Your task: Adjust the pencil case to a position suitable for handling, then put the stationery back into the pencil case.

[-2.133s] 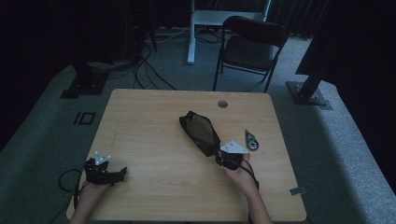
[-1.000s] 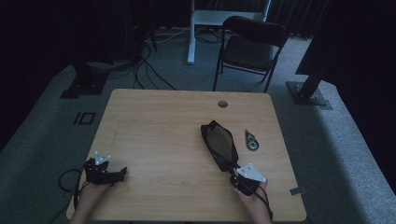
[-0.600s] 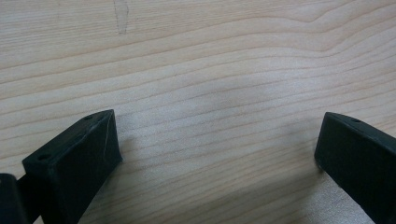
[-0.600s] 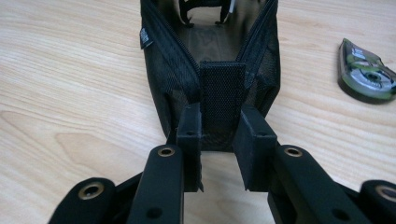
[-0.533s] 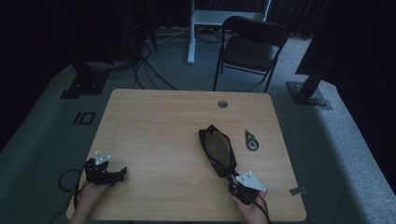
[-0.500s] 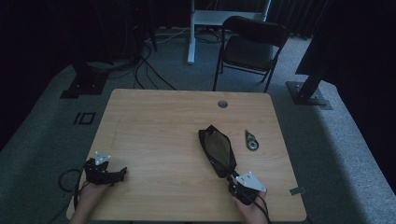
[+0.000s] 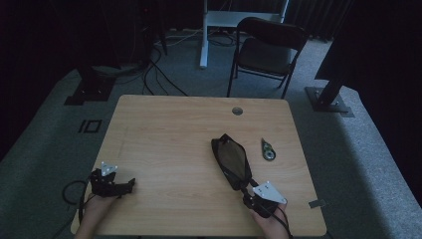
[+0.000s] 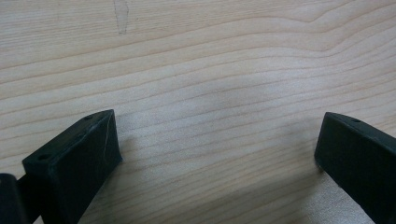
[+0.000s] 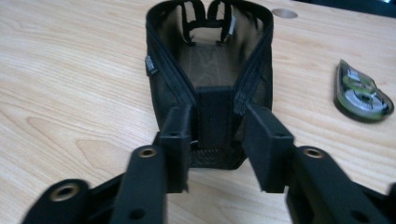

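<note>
Pouch, one, black mesh, lies mid-surface; right tool nips its near end; one small green object beside it, unclear; left tool wide apart, empty.

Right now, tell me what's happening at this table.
A person works two handheld grippers at a wooden table. The right gripper has its jaws around the near end of an open black mesh pouch, at the table's near right. A small green tape dispenser lies beside the pouch. The left gripper rests open on bare wood, holding nothing.
</note>
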The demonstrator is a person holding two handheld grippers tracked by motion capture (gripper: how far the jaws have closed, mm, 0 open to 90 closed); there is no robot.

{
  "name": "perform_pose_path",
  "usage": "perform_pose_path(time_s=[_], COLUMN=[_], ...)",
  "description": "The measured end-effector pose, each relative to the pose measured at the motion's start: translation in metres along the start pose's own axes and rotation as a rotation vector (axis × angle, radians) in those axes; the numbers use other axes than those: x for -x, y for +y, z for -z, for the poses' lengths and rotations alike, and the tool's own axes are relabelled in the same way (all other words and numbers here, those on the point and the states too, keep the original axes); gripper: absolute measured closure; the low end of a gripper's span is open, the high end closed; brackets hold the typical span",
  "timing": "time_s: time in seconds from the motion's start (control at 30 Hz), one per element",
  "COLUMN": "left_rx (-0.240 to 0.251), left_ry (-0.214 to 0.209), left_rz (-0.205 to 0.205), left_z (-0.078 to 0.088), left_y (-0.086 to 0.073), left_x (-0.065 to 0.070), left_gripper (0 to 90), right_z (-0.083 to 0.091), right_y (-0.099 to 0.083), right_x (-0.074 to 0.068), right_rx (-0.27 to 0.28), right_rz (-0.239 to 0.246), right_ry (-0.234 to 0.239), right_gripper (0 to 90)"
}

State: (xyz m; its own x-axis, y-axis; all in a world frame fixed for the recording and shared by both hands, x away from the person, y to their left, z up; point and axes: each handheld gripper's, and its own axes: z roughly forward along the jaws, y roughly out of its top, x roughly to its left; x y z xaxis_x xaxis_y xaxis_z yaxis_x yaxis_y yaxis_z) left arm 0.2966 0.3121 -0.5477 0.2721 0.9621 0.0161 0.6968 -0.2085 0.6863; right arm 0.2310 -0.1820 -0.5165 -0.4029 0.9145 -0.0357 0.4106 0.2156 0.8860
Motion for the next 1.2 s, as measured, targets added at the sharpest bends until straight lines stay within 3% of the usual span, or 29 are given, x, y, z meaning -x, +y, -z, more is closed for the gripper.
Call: perform_pose_path(time_s=[0.27,0.43,0.7,1.1,1.2], left_rx=[0.000,0.000,0.000,0.000,0.000], left_ry=[0.000,0.000,0.000,0.000,0.000], left_rz=[0.000,0.000,0.000,0.000,0.000], left_z=[0.000,0.000,0.000,0.000,0.000], left_y=[0.000,0.000,0.000,0.000,0.000], left_x=[0.000,0.000,0.000,0.000,0.000], left_gripper=[0.2,0.3,0.2,0.3,0.2], right_z=[0.001,0.003,0.003,-0.011,-0.018], right_y=[0.017,0.029,0.052,0.068,0.069], right_x=[0.006,0.010,0.025,0.054,0.060], right_rx=[0.038,0.074,0.131,0.136,0.134], right_rz=[-0.018,-0.012,-0.016,-0.024,-0.050], right_ry=[0.062,0.066,0.045,-0.005,-0.011], right_gripper=[46.8,42.0,36.6,33.9,32.4])
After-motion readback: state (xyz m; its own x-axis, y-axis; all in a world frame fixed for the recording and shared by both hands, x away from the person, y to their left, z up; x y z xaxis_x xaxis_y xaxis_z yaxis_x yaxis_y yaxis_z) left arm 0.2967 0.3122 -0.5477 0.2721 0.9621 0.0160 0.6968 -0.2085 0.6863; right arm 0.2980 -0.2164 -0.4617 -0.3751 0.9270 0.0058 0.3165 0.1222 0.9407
